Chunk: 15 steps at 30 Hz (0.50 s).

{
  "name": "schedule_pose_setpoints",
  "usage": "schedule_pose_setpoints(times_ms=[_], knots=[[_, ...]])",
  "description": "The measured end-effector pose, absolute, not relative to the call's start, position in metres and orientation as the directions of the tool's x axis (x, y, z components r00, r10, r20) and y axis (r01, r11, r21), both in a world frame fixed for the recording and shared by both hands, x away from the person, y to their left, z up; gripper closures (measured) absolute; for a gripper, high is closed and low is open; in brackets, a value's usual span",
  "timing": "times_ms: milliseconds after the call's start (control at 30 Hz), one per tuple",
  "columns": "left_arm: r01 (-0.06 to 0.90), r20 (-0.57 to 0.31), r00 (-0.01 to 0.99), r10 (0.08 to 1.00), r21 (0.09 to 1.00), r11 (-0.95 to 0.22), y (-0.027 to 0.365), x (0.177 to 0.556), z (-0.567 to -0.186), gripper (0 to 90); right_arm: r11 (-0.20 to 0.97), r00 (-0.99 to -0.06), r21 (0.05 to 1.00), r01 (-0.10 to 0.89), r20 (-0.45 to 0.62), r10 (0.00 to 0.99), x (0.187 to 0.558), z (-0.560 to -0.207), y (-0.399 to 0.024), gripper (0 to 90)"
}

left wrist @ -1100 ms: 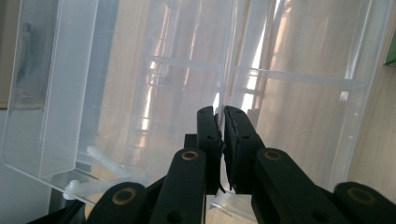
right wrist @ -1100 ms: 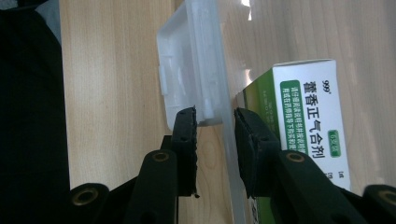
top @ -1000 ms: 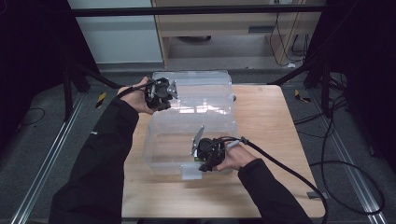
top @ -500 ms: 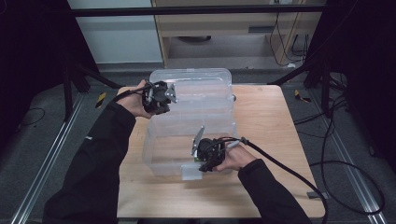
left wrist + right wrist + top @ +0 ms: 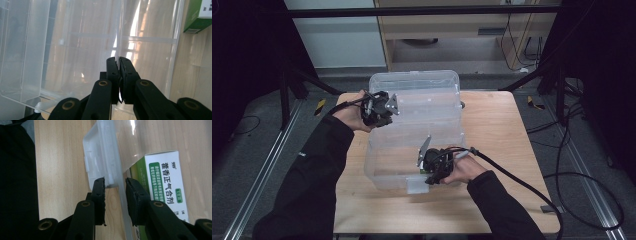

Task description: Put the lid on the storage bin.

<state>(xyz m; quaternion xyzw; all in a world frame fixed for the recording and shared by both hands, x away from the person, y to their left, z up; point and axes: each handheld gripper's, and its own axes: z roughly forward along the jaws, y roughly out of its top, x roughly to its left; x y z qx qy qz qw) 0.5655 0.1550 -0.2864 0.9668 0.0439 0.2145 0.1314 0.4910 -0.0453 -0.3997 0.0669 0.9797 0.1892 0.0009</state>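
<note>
A clear plastic storage box [image 5: 422,125] stands on the wooden table [image 5: 497,135]. My left gripper [image 5: 384,114] is at the box's far left rim. In the left gripper view its jaws [image 5: 118,60] are shut on a thin clear plastic edge [image 5: 117,37]; whether this is lid or wall I cannot tell. My right gripper [image 5: 429,174] is at the near wall. In the right gripper view its jaws [image 5: 115,183] clamp the white latch [image 5: 102,157] and the clear wall behind it. A green and white medicine carton [image 5: 162,190] lies inside the box, also seen as the carton [image 5: 198,15] in the left gripper view.
A thick black cable [image 5: 522,185] trails from the right gripper off the table's near right corner. Bare tabletop lies to the right of the box. Metal floor rails [image 5: 262,175] run along both sides, and a cabinet [image 5: 452,30] stands behind the table.
The left hand with its gripper has shifted a little toward the near side along the box's left rim. The right gripper and the box's near wall have kept still.
</note>
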Motion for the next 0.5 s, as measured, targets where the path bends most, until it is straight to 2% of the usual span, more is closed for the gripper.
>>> schedule_pose_setpoints(times_ms=[500], knots=[[0.021,0.408,0.903,0.135,0.271,-0.962,0.158,0.548,-0.287,87.1,0.920,-0.991,0.370,0.130,0.025,0.130,0.490,-0.400,-0.046,69.5]])
